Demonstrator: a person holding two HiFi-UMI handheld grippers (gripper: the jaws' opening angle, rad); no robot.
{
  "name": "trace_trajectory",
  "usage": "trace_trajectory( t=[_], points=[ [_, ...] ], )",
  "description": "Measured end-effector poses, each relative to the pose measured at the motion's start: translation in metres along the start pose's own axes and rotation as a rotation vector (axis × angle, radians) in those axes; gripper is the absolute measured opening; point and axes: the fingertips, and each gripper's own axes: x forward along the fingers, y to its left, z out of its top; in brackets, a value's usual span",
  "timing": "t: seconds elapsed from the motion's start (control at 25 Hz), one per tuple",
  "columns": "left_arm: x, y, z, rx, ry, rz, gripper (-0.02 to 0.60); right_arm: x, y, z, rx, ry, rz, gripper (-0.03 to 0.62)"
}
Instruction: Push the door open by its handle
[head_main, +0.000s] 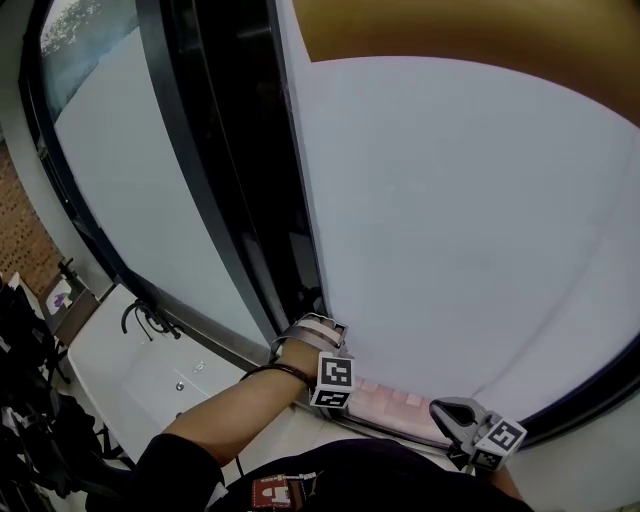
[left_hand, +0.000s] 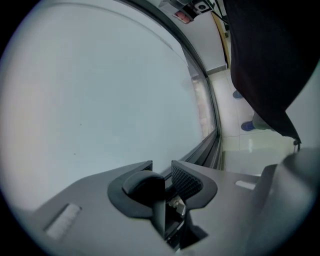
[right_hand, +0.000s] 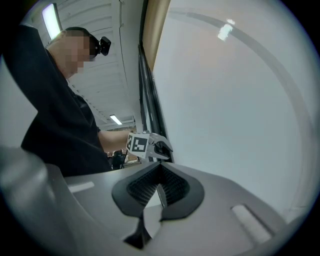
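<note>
Hovering with the left gripper (left_hand: 161, 166) narrowly parted and empty, close against the frosted door (head_main: 460, 220) beside its dark frame (head_main: 250, 200). Holding the right gripper (right_hand: 160, 167) pinched shut on nothing, further along the same panel. Cannot make out a handle; possibly hidden by the left gripper. Could skid across smooth glass if pressed there rather than on a handle; could wedge a jaw tip in the seam at the frame.
</note>
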Motion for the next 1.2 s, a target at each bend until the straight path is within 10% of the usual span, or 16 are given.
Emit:
trace_trajectory(
  t=[0.48, 1.2],
  points=[
    [0.029, -0.023, -0.021, 0.212, 0.206, 0.025, 0.133, 0.017, -0.009, -0.002, 0.009, -0.004, 0.086, 0.0],
    [0.129, 0.063, -0.023, 0.29, 0.123, 0.072, 0.146, -0.05, -0.043, -0.009, 0.029, 0.018, 0.075, 0.0]
  ],
)
